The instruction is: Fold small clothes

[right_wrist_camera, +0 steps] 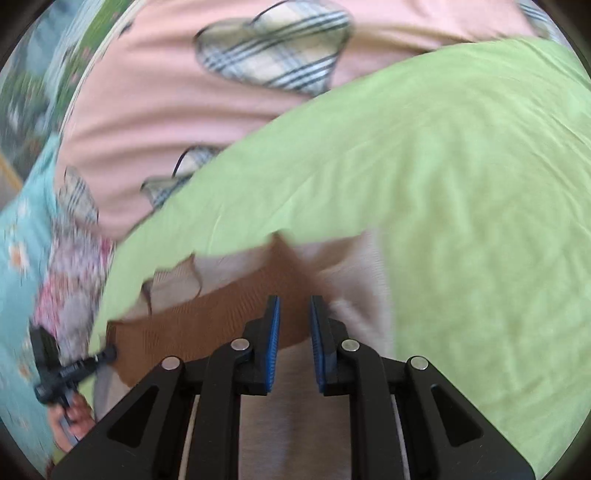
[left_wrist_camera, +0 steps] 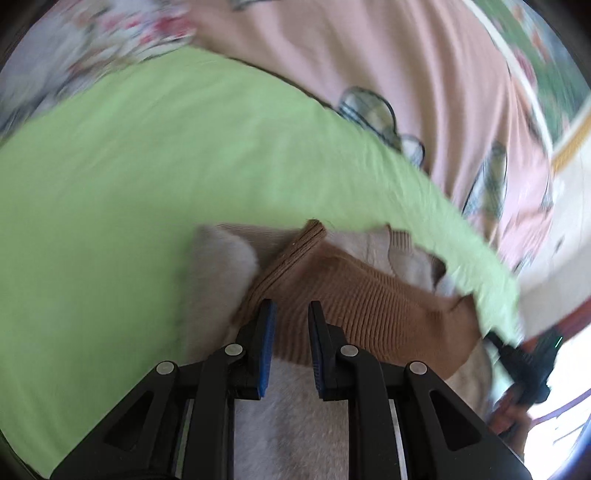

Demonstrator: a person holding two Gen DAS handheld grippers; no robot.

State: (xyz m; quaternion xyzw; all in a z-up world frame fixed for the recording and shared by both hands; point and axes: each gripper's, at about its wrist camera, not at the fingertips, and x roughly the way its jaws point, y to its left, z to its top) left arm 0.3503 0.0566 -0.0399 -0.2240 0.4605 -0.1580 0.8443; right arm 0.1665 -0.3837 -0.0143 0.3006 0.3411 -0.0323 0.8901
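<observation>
Pink heart-print sheet (right_wrist_camera: 155,122), perhaps floral cushion (left_wrist_camera: 122,26)

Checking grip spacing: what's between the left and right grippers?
The brown ribbed band runs from the left gripper to the right gripper. Both wrist views show it, though blurred.

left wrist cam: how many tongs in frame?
2: left tongs at bottom centre, over the brown sweater; right tongs at the right edge, by the sweater's corner.
</observation>
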